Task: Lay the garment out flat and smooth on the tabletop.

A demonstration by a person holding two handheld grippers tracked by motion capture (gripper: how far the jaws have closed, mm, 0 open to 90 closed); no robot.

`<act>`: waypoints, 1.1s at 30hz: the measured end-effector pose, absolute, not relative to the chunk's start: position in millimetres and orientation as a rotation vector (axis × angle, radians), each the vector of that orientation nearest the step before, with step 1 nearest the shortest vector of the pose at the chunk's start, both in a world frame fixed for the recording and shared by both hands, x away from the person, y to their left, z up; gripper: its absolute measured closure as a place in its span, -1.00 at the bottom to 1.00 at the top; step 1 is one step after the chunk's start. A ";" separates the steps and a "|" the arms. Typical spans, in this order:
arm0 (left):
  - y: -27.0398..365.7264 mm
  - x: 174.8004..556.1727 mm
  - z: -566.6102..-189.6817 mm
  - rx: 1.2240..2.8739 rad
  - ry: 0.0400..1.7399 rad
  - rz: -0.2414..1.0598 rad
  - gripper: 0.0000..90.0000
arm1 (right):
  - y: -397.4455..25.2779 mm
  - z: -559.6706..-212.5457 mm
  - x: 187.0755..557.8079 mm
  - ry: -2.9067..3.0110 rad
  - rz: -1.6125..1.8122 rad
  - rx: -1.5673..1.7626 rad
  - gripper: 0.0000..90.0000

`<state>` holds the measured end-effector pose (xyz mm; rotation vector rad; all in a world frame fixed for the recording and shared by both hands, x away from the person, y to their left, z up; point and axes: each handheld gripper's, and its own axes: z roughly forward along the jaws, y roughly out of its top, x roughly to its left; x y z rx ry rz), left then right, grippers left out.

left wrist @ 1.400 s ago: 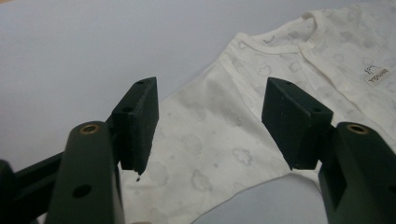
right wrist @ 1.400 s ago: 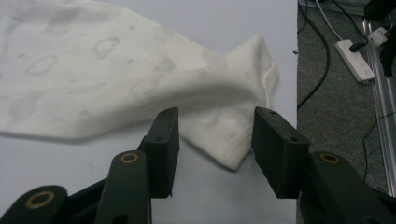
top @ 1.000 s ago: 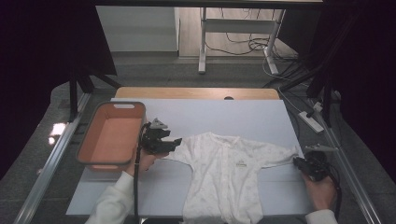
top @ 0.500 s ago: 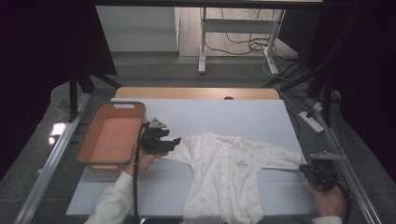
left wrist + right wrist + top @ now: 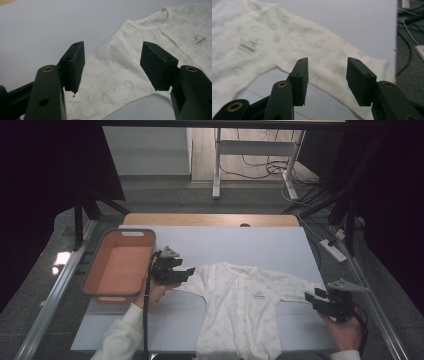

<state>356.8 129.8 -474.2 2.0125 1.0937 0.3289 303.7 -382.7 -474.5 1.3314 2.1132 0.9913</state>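
While the baby garment [image 5: 245,307] lies spread flat on the counter [image 5: 260,245], nothing is folded yet | left tongs [image 5: 112,66] gape over its one sleeve; right tongs [image 5: 325,80] gape at the other, both empty | folding all remains

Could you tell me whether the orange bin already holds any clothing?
No, the orange bin shows a bare floor, and the white garment lies flat on the table.
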 end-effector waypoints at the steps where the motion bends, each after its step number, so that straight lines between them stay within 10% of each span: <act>1: 129.8 356.7 -474.2 2.013 1.093 0.329 -0.18 | -378.8 -473.7 303.7 2.124 1.018 1.317 0.16; 33: 130.8 338.6 -467.6 2.001 1.163 0.379 -0.44 | -324.2 -482.1 300.4 2.344 1.164 1.001 -0.24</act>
